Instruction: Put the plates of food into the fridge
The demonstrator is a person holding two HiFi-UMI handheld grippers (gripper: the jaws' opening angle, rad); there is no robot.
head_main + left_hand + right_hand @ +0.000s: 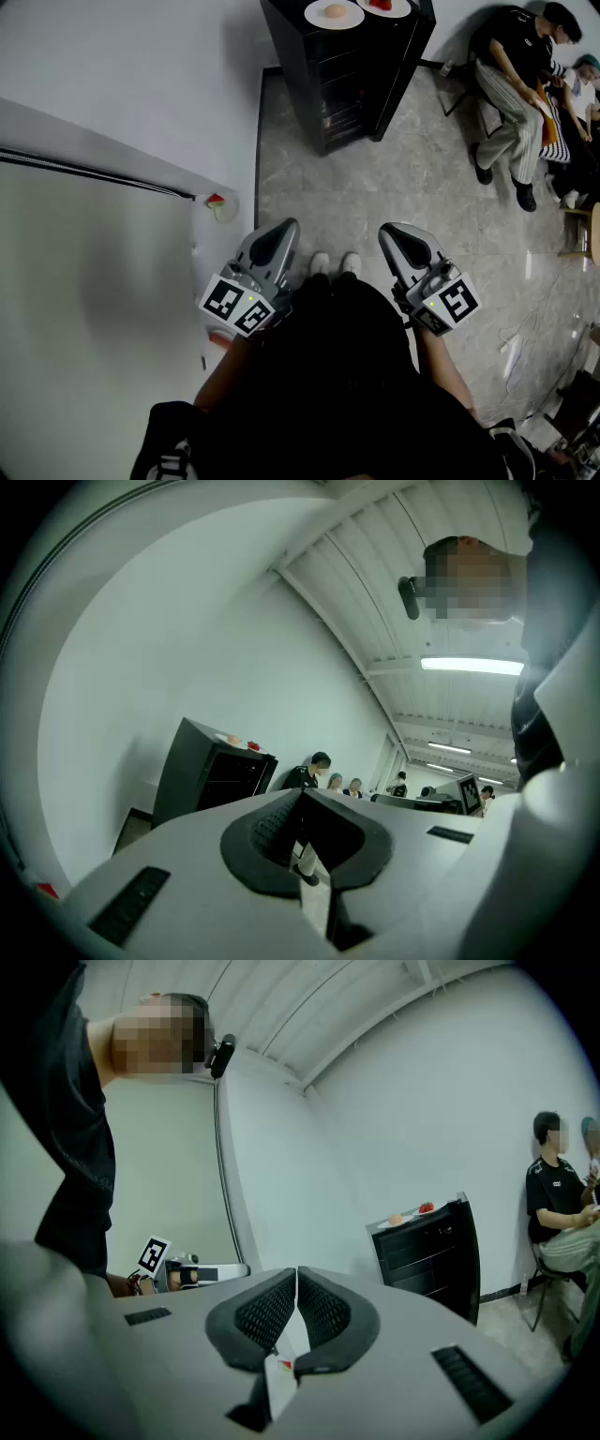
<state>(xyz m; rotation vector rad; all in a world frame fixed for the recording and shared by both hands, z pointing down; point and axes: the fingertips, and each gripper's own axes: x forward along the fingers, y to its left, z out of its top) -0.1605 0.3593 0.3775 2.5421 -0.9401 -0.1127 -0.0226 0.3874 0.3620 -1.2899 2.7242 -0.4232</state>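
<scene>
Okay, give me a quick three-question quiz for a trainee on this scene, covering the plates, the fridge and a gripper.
1. Multiple choice: where do the round white plate of pale orange food and the round white plate of red food stand?
A) on top of the black upright fridge
B) on the grey floor
C) on a shelf inside it
2. True or false: the right gripper is holding a plate.
3. Fill in: in the head view, the seated person in black is on the fridge's ____ side.

Key: 1 A. 2 False: its jaws are shut and hold nothing. 3 right.
</scene>
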